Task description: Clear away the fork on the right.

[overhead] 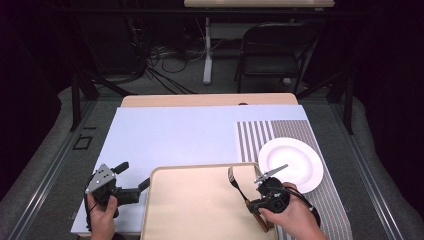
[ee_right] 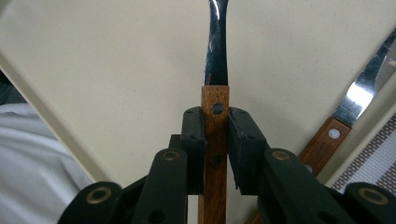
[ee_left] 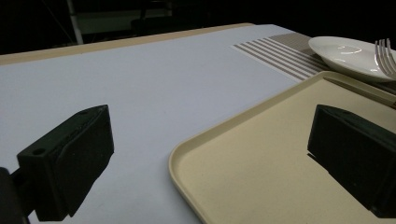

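My right gripper (ee_right: 216, 140) is shut on the wooden handle of a fork (ee_right: 215, 56). The fork's steel neck points away over the beige tray (ee_right: 116, 70). In the high view the fork (overhead: 234, 180) slants up-left over the tray's right part, with my right gripper (overhead: 251, 203) at its handle. A wooden-handled knife (ee_right: 327, 140) lies at the tray's right edge beside it. My left gripper (overhead: 134, 175) is open by the tray's left rim (overhead: 150, 180). Its jaws (ee_left: 210, 154) straddle the tray's near corner and hold nothing.
A white plate (overhead: 295, 155) sits on a striped placemat (overhead: 255, 135) right of the tray; the left gripper view shows the plate (ee_left: 345, 51) with the fork tines (ee_left: 384, 53) before it. A pale blue cloth (overhead: 175, 135) covers the table. A chair (overhead: 277, 47) stands beyond.
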A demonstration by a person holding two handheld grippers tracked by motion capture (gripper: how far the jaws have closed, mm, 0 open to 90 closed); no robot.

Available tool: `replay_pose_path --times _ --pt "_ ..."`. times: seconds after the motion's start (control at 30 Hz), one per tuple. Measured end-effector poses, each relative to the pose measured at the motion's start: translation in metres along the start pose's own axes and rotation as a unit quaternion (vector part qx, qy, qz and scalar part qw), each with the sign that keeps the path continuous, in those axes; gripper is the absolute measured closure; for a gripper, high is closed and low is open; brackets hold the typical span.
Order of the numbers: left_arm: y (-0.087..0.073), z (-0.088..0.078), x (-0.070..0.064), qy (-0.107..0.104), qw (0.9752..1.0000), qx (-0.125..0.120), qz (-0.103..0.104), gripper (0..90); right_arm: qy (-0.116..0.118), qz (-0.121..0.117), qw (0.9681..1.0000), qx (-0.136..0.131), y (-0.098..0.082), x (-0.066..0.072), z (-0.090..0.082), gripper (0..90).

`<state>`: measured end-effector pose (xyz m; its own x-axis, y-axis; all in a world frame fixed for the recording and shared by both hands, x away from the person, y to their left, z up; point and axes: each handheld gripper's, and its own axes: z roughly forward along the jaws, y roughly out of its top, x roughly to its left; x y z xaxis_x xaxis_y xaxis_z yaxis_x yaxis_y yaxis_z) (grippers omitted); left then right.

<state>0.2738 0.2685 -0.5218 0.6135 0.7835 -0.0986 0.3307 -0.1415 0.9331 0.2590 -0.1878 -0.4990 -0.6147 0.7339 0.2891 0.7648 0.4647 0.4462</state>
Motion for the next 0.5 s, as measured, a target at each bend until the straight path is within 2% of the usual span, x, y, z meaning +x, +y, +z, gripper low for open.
replay_pose_path --times 0.03,0.07,0.1,0.17,0.2,0.23,0.3,0.33,0.37,0.4,0.47,0.5 --pt "0.0 0.0 0.0 0.001 1.0 -0.002 0.0 0.4 -0.008 -0.006 0.9989 0.045 0.003 -0.001 -0.004 77.5" --pt "0.0 0.0 0.0 0.0 1.0 -0.002 -0.001 0.4 -0.004 0.004 0.9998 0.02 0.002 0.0 0.001 77.5" --pt "0.0 0.0 0.0 0.001 1.0 -0.002 -0.002 0.4 -0.004 0.0 0.9998 0.018 0.002 -0.001 0.002 77.5" --pt "0.0 0.001 0.0 0.0 1.0 -0.002 -0.001 0.4 -0.018 -0.005 0.9993 0.032 0.003 -0.002 0.003 77.5" --pt "0.0 0.001 0.0 0.001 1.0 0.0 -0.001 0.4 -0.015 0.007 0.9996 0.023 0.003 0.0 0.005 77.5" --pt "0.0 0.001 0.0 0.001 1.0 0.0 -0.001 0.4 -0.019 -0.007 0.9995 0.023 0.003 -0.002 0.007 77.5" --pt "0.0 0.001 0.0 0.0 1.0 0.0 -0.001 0.4 -0.019 -0.003 0.9997 0.018 0.002 -0.001 0.01 77.5" --pt "0.0 0.001 0.0 0.0 1.0 -0.001 -0.002 0.4 -0.025 -0.001 0.9993 0.03 0.003 -0.001 0.01 77.5" --pt "0.0 0.001 0.0 0.0 1.0 -0.001 -0.002 0.4 -0.023 -0.007 0.9994 0.024 0.002 -0.002 0.013 77.5" --pt "0.0 0.001 0.0 0.0 1.0 -0.001 -0.002 0.4 -0.019 0.007 0.9998 -0.008 0.0 -0.001 0.019 77.5" --pt "-0.001 0.001 0.0 0.0 1.0 -0.003 -0.003 0.4 -0.023 0.006 0.9997 0.007 0.001 -0.002 0.021 77.5" --pt "-0.001 0.002 0.0 0.001 1.0 -0.004 -0.002 0.4 -0.028 -0.005 0.9991 0.032 0.002 -0.003 0.019 77.4"
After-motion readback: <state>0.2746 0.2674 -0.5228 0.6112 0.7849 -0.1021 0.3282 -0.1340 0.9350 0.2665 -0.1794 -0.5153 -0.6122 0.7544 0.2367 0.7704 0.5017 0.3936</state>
